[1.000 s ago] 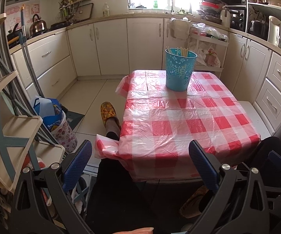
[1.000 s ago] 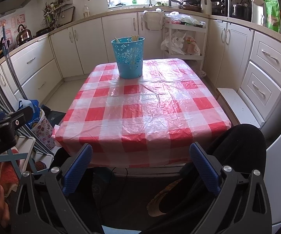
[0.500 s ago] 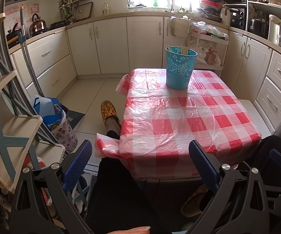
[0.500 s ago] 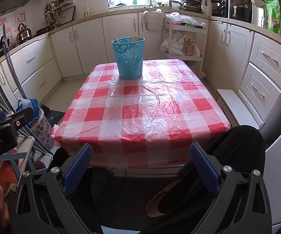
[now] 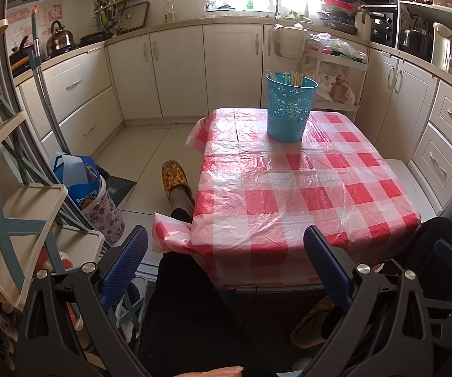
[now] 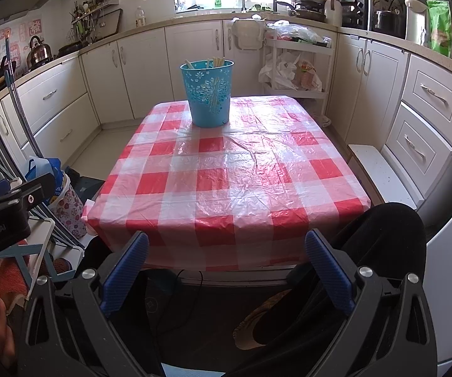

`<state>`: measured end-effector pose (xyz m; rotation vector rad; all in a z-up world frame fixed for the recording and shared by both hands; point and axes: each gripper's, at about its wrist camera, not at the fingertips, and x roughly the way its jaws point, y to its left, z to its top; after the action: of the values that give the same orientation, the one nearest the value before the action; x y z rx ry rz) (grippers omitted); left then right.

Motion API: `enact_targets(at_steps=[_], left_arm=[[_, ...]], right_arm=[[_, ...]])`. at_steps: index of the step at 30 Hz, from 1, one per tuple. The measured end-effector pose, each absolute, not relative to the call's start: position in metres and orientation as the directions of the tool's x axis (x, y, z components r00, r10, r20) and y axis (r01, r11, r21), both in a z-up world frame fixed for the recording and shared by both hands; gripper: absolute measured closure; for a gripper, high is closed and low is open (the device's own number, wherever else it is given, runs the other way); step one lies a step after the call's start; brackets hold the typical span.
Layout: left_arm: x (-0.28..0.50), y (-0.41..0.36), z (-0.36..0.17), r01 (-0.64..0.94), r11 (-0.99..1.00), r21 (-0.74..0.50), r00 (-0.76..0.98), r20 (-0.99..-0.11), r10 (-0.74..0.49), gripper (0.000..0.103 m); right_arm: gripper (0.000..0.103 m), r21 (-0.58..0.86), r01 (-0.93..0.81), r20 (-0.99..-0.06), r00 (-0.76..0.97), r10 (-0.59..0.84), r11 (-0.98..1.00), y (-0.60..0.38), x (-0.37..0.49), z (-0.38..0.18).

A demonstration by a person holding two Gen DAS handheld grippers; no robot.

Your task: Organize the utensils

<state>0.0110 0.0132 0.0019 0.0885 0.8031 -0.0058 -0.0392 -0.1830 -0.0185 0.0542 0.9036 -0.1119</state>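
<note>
Both tongs, left (image 5: pixel 225 262) and right (image 6: pixel 226 260), gape empty; one blue bucket (image 6: pixel 208 92) stands upright on the tabletop (image 6: pixel 226 182), chopsticks (image 5: pixel 295 78) pointing up.

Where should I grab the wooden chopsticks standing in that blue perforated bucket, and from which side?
Take the wooden chopsticks by the tips poking above the blue perforated bucket's rim, coming straight down from above with the right tool. They stand nearly upright, and the bucket wall blocks any side approach.

The left tool (image 6: pixel 3 220) body reads partly "enRobot.AI".
</note>
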Motion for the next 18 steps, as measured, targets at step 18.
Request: enact_targets(at_steps=[18], left_arm=[[0.0118, 0.0129, 0.0023, 0.039, 0.996, 0.079, 0.694, -0.72, 0.03, 0.008]], right_arm=[[0.007, -0.003, 0.119, -0.787, 0.612, -0.076, 0.993, -0.1824, -0.0398, -0.0189]])
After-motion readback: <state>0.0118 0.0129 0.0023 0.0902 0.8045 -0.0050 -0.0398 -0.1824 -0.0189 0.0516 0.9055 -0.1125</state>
